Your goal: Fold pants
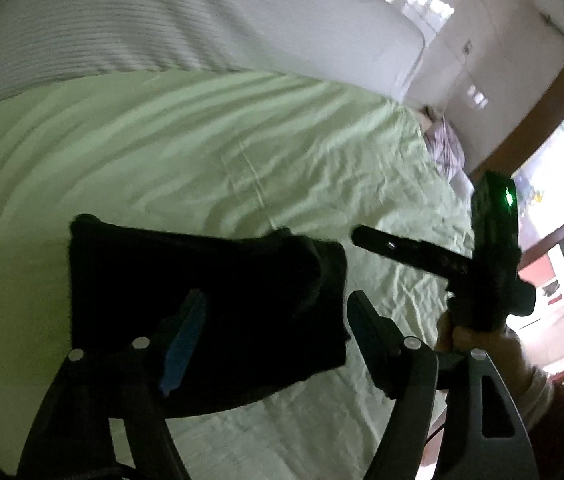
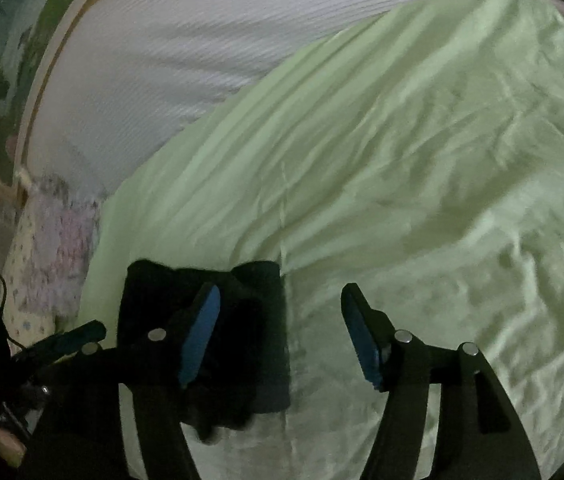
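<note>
The black pants (image 1: 210, 312) lie as a compact folded rectangle on the green bedsheet (image 1: 202, 140), lower centre of both views. The left gripper (image 1: 278, 320) and right gripper (image 2: 282, 328) hover wide open, holding nothing, which suggests the fold is finished.

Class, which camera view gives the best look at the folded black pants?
The left wrist view: the folded black pants show as a nearly whole rectangle on the green sheet. The right wrist view shows them smaller, partly hidden behind a gripper finger.

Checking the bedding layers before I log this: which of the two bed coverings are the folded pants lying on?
The black pants lie on the wrinkled light green sheet, not on the ribbed white cover beyond it.
</note>
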`<state>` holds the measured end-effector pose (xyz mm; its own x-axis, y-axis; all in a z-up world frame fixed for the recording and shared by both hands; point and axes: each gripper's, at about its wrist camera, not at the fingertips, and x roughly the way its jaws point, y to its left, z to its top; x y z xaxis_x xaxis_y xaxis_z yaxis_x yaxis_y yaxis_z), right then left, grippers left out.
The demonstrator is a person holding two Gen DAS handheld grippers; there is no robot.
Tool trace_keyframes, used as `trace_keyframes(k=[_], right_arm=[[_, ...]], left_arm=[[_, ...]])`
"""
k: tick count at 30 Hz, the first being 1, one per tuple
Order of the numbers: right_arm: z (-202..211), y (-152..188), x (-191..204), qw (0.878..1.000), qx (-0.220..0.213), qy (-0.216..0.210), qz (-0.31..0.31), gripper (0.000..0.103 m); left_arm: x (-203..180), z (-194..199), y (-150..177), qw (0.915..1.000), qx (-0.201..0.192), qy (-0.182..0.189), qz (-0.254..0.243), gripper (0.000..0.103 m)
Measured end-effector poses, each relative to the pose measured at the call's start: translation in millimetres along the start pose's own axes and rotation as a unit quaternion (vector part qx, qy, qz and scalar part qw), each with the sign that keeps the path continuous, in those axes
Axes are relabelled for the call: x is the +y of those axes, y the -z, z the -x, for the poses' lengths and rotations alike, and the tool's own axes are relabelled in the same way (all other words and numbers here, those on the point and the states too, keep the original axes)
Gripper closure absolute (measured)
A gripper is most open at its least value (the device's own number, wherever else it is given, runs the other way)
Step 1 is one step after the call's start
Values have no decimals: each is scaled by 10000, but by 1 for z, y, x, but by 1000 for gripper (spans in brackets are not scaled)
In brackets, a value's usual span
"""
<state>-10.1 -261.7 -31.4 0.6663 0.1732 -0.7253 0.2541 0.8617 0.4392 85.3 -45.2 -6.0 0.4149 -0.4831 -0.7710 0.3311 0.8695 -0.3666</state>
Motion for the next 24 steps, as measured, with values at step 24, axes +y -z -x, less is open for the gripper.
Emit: trace_keyframes(k=[24], right_arm=[[-1,40,46,9995,158,161,226,23]], left_arm=[[100,7,14,9944,285,-485,897,23]])
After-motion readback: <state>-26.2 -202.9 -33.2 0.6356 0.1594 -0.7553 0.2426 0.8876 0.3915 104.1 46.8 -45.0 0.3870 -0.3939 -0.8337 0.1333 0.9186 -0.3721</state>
